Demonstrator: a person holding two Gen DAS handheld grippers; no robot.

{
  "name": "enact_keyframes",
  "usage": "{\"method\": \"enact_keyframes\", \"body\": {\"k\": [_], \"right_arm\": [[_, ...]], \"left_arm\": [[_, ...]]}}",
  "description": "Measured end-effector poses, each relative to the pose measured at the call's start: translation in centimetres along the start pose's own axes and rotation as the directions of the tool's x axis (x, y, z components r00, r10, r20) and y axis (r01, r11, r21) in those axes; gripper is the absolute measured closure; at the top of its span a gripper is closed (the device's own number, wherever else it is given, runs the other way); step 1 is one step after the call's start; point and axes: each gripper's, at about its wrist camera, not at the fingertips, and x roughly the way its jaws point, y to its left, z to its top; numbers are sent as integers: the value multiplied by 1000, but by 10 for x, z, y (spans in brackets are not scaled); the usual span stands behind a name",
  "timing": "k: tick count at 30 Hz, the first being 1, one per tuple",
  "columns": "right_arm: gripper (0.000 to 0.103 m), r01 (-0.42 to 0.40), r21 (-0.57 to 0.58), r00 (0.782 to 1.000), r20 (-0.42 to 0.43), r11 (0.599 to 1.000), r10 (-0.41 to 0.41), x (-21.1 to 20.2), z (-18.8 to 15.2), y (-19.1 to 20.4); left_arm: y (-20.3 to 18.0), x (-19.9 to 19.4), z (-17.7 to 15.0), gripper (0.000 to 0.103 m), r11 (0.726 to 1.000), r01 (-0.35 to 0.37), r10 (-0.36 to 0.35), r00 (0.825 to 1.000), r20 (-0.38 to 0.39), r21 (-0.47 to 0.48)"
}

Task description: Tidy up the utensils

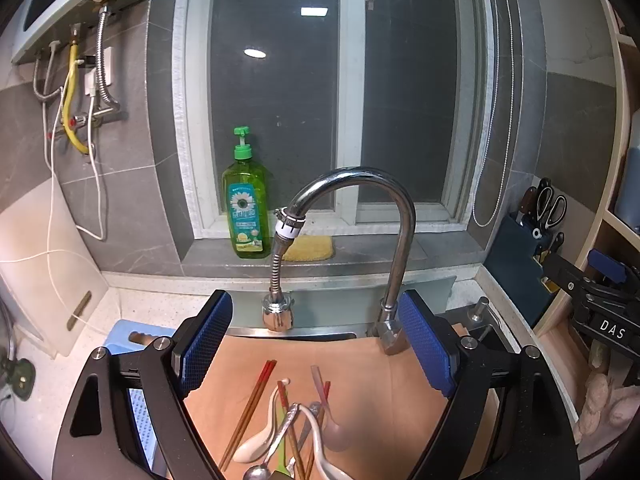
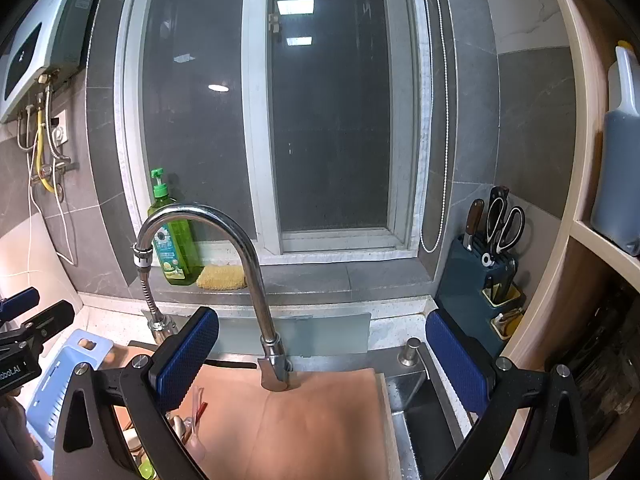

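A jumble of utensils lies on a tan board [image 1: 380, 384] laid over the sink. It holds red-tipped chopsticks [image 1: 252, 404], white ceramic spoons [image 1: 262, 434], a metal spoon [image 1: 260, 469] and a pink translucent spoon [image 1: 334, 424]. My left gripper [image 1: 318, 348] hangs open just above and behind the pile, nothing between its blue pads [image 1: 208, 344]. My right gripper [image 2: 322, 364] is open too, over the bare right part of the board [image 2: 312, 420]. The utensils [image 2: 194, 412] peek out by its left finger, mostly hidden.
A chrome faucet [image 1: 396, 216] with a hose spout arches over the board's far edge. A light blue slotted basket [image 2: 68, 376] sits left of the sink. A dark blue knife block with scissors [image 2: 486, 280] stands at the right. Dish soap [image 1: 246, 208] and a yellow sponge [image 1: 310, 248] rest on the sill.
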Motion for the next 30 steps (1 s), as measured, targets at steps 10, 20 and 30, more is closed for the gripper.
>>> {"method": "enact_keyframes", "body": {"k": [10,20,30], "right_arm": [[1,0,-2,1000,-1,1000,0,0,-1,0],[1,0,-3,1000,0,1000,0,0,-1,0],[1,0,-4,1000,-5,1000,0,1,-2,-2]], "left_arm": [[-1,-1,-3,18,1000,-1,1,1000,6,4],[-3,1,-3,18,1000,0,0,1000,6,7],[-4,2,-4,18,1000,3,-3,1000,3,7]]}}
